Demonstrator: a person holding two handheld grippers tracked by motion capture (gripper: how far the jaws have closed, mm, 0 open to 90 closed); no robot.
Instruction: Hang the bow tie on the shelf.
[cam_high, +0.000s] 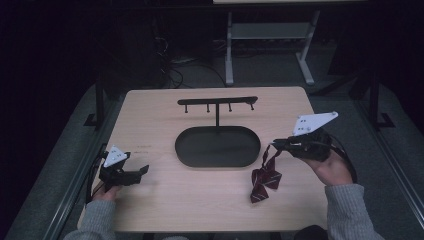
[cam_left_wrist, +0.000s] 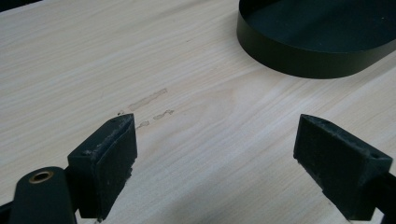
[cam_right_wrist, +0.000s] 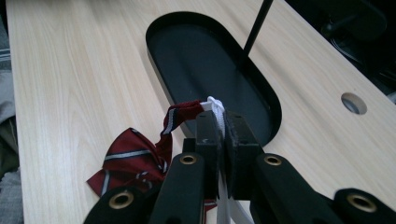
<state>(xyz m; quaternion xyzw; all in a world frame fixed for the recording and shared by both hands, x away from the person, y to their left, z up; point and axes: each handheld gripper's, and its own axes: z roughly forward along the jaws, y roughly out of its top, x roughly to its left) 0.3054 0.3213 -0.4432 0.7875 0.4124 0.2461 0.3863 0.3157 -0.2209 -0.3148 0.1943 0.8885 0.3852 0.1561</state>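
High view: my right gripper (cam_high: 276, 145) sits over the right side of the tabletop, just off the right end of the black oval tray (cam_high: 218, 146). Jaws are clamped on the white strap (cam_right_wrist: 216, 108) of a dark red striped bow tie (cam_high: 265, 180). The bow itself hangs down from the jaws, its lower end on or just above the wood near the front right part of the tabletop; can't tell if it touches. The grey three-cornered plate on top of that gripper points toward the right edge.

Right gripper view: jaws pressed together with the white strap pinched between them, and the red band runs from the strap down to the bow at lower left. Tray lies straight ahead, and the thin black post (cam_right_wrist: 258, 27) of the hanger rack rises from the tray's far rim.

My left gripper (cam_high: 134, 175) is parked near the front left corner of the tabletop, well apart from the bow tie. Left gripper view: jaws spread wide, nothing between them, bare wood (cam_left_wrist: 116, 60) below with a few faint scuff marks (cam_left_wrist: 147, 100). One end of the tray shows at upper right there.

High view again: the rack's crossbar (cam_high: 218, 101) with four small pegs stands over the back rim of the tray, toward the rear edge of the tabletop. Tray looks bare inside.
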